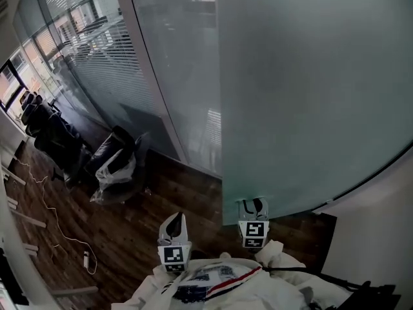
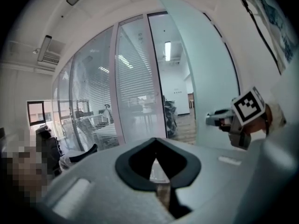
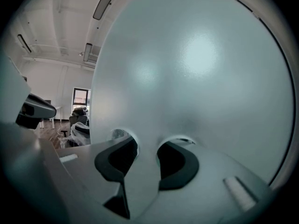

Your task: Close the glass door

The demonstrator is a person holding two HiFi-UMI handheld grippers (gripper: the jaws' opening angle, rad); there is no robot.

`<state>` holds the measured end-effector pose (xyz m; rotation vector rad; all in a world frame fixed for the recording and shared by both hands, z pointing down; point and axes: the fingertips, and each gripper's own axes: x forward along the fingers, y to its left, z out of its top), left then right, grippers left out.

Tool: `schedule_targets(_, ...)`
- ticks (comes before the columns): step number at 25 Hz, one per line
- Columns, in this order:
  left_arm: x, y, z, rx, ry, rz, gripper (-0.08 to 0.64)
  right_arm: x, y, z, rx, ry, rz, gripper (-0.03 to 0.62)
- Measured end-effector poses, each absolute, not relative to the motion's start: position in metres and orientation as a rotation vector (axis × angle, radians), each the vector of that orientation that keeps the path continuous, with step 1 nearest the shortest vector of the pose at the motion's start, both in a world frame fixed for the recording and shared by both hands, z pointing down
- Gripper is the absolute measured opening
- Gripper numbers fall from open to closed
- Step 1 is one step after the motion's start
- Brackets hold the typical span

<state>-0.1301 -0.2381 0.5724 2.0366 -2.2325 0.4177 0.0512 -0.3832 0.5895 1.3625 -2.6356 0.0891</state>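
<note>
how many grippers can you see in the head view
2. The left gripper sits low centre over the wood floor, clear of the door. The right gripper is just right of it, on the glass door edge, pane between its jaws. None seems hidden.

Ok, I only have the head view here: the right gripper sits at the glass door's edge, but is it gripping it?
Observer: Yes. In its own view the edge of the glass door runs between the jaws of the right gripper, a pad on each face.
Operator: And the left one?
Observer: The left gripper has its jaws together, nothing between them.
Operator: Is the door shut?
Observer: No. The left gripper view shows an open doorway beside the door's edge.
</note>
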Motion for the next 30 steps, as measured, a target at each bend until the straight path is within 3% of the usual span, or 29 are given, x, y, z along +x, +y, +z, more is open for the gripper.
schedule_targets(30,-0.181,-0.432,0.560,2.424,-1.811,0.386,0.002,0.049,-0.482,0.572,1.529,-2.412,0.226,0.135)
